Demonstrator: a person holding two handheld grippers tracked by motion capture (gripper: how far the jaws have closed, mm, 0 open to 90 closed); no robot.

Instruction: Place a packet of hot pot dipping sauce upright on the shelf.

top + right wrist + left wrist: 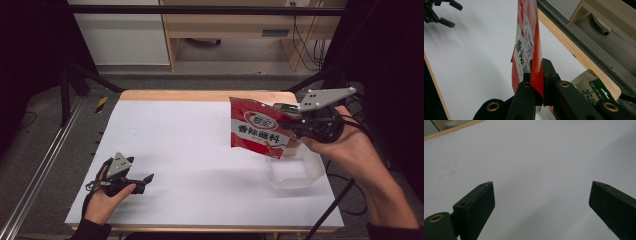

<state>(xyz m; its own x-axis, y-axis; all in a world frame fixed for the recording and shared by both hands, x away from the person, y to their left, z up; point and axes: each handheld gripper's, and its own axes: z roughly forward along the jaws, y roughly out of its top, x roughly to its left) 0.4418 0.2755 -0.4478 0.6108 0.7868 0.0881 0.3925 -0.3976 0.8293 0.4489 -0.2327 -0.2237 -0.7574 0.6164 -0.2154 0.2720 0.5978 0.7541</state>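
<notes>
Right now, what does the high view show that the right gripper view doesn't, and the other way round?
High view alone: the clear plastic container under the lifted packet, and the person's right hand. Right gripper view alone: the jaws pinching the packet's edge, and a pale packet with a green label beside them. Both: the red sauce packet clamped in the right gripper, the white tabletop, and the left gripper, open and empty.
</notes>
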